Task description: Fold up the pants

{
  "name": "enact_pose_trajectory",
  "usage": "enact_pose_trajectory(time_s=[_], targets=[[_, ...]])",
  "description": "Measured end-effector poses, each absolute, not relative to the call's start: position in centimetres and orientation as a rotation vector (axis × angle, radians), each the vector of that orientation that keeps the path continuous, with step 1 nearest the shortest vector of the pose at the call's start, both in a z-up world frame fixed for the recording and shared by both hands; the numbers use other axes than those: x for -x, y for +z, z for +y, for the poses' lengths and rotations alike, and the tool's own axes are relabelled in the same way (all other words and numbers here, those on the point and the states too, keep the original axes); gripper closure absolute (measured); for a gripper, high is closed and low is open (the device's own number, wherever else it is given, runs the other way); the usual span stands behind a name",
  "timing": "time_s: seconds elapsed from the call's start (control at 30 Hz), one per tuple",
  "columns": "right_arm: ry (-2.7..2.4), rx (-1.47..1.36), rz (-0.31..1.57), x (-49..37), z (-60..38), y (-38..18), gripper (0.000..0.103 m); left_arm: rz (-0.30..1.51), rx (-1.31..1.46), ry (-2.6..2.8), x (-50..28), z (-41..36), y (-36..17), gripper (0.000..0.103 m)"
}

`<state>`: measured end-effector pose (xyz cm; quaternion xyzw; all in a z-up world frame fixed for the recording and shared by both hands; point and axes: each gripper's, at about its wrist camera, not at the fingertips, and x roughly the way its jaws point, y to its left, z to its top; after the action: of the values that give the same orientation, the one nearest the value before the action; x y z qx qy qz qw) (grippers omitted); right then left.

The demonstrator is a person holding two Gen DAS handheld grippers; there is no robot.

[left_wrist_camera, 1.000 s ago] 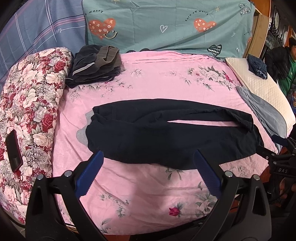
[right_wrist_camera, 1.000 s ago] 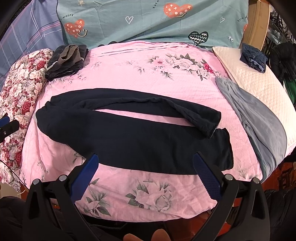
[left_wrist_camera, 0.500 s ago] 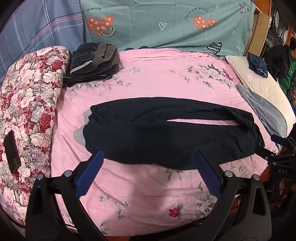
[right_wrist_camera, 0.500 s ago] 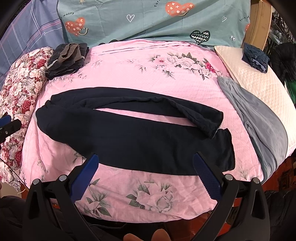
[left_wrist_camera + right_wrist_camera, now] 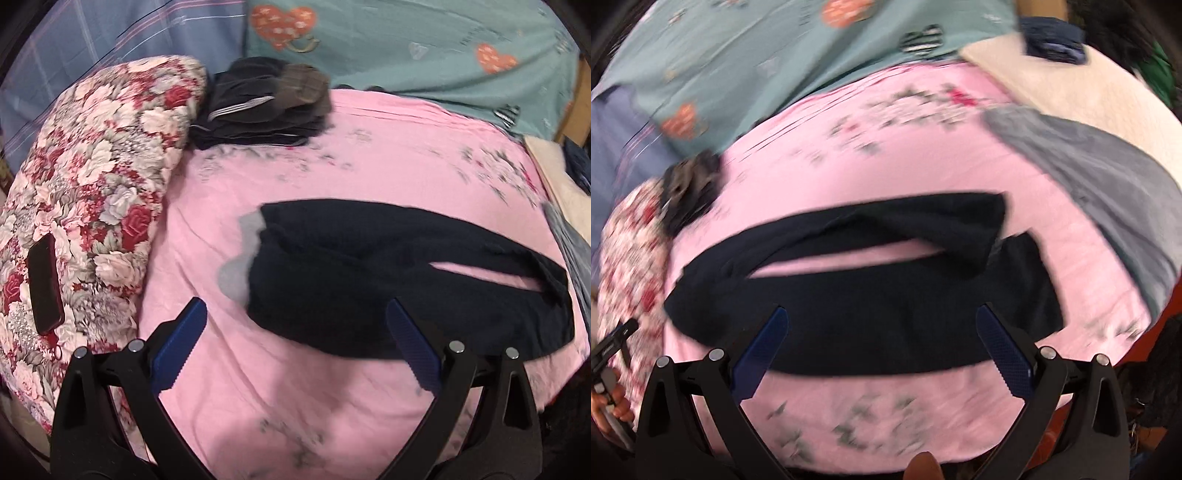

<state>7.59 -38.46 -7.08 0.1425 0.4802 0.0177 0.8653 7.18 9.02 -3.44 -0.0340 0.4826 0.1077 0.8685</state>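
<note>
You're at the start: the pants (image 5: 388, 280) lie flat on the pink bed (image 5: 295, 398), not folded yet, w/ both legs spread and a thin strip of pink showing between them. The waist end points to the flowery quilt (image 5: 85, 206), and the leg ends point to the grey cloth (image 5: 1108, 177) on the other side.

Your left hand-held gripper (image 5: 295, 354) is wide open and has nothing in it. It hangs over the bed near the waist end, not touching the pants. Your right hand-held gripper (image 5: 882, 354) is wide open too, w/ nothing in it, over the near leg.

Next move, I think: bring each one down to a pants edge, left at the waist, right at the leg end, pinch, then lay one leg on top of the other. The cloth looks soft and floppy, so grab only the top leg.

Hard to see: both views are smeared, the right one most. The leg ends are fuzzy there, and the far leg seems to lie partly on the near one. The left view shows the leg ends only near its edge. A pale grey bit (image 5: 243, 258) sticks out by the waist; can't tell what it is. A dark pile of clothes (image 5: 266, 107) sits far back, well apart from the pants.
</note>
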Motion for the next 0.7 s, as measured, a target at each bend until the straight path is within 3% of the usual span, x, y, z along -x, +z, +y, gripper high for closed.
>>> enact_pose_trajectory(time_s=[0.3,0.43,0.7], targets=[[-0.104,-0.302,1.004,-16.8,-45.8,-11.2,0.001,1.088,0.15,0.367,-17.4,17.7,-8.6,0.004],[-0.148,-0.304,1.088,-20.6,-48.3,-15.1,0.001,1.194,0.316,0.315,-20.4,20.7,-12.4,0.004],[-0.043,-0.32,1.214,-22.9,-47.8,-19.6,0.002,1.35,0.441,0.141,-23.2,20.3,-17.7,0.004]])
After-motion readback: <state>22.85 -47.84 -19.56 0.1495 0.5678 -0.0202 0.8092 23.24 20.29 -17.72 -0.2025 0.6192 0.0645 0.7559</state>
